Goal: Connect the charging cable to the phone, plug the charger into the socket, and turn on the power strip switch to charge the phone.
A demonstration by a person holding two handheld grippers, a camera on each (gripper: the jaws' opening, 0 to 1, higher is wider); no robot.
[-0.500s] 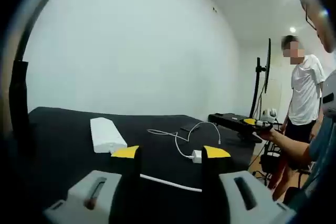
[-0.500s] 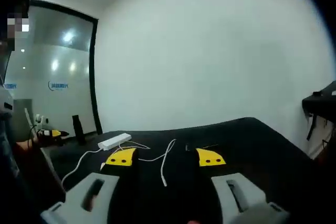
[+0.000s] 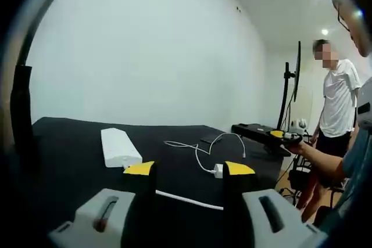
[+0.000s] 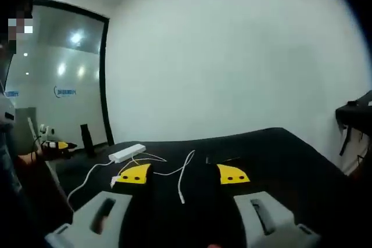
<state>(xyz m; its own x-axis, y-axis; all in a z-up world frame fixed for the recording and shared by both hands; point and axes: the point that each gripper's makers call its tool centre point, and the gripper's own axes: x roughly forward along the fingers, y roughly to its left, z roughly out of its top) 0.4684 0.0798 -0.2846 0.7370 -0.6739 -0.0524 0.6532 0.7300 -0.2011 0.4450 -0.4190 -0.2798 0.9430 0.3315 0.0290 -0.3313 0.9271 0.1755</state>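
We hold both grippers above the black counter (image 3: 70, 143), left gripper (image 3: 189, 169) and right gripper (image 4: 183, 175) released and empty. Since the earlier frames, only the views shift slightly; nothing is grasped. Strip (image 3: 119, 148) lies centre-left, charger (image 3: 218, 171) and cable (image 3: 203, 146) centre. The phone (image 4: 224, 160) appears centre; the task has not started.

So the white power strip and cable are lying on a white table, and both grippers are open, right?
Not quite: the table is black, as the left gripper view shows. The power strip and cable are white, and both grippers are open.
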